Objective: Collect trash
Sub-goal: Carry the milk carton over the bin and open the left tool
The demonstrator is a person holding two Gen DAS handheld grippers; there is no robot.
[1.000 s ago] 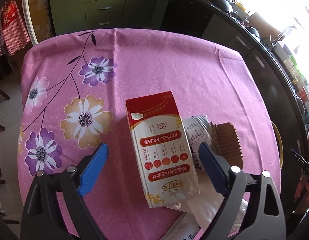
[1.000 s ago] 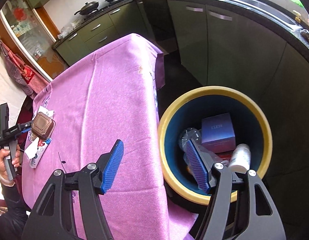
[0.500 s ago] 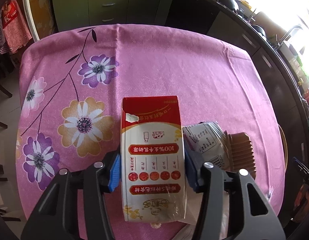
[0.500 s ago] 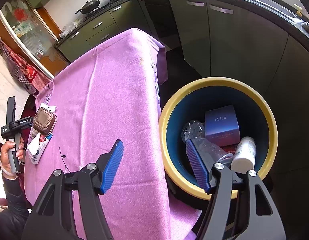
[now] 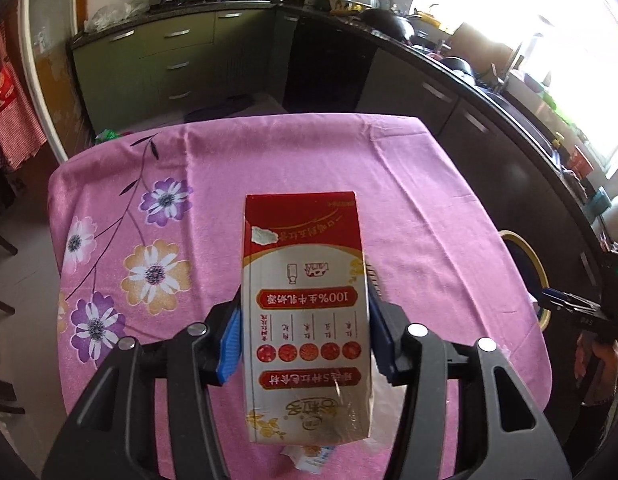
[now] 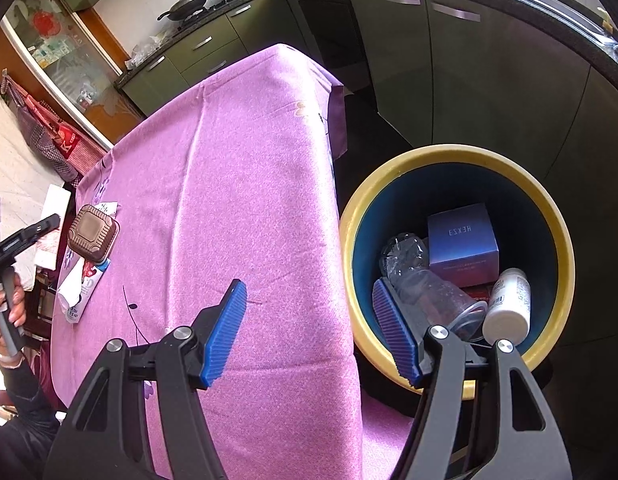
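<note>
Right wrist view takes in the bin (image 6: 449, 160), yellow-rimmed and dark blue inside, standing on the floor just beside the table's (image 6: 249, 200) edge. In it lie a purple box (image 6: 463, 244), a crushed clear plastic bottle (image 6: 425, 280) and a white bottle (image 6: 509, 306), piled against one another. The right gripper (image 6: 313, 330) hangs over the gap between table and bin, its jaws standing apart with nothing between them. Farther from the bin, near the table's other side, sit a brown ridged tray (image 6: 93, 234) and a crumpled wrapper (image 6: 79, 284). The left gripper (image 5: 305, 340) has its blue pads pressed on a red-and-white milk carton (image 5: 305, 280), clear of the pink flowered cloth, its printed text upside down, a torn white patch near its red end.
</note>
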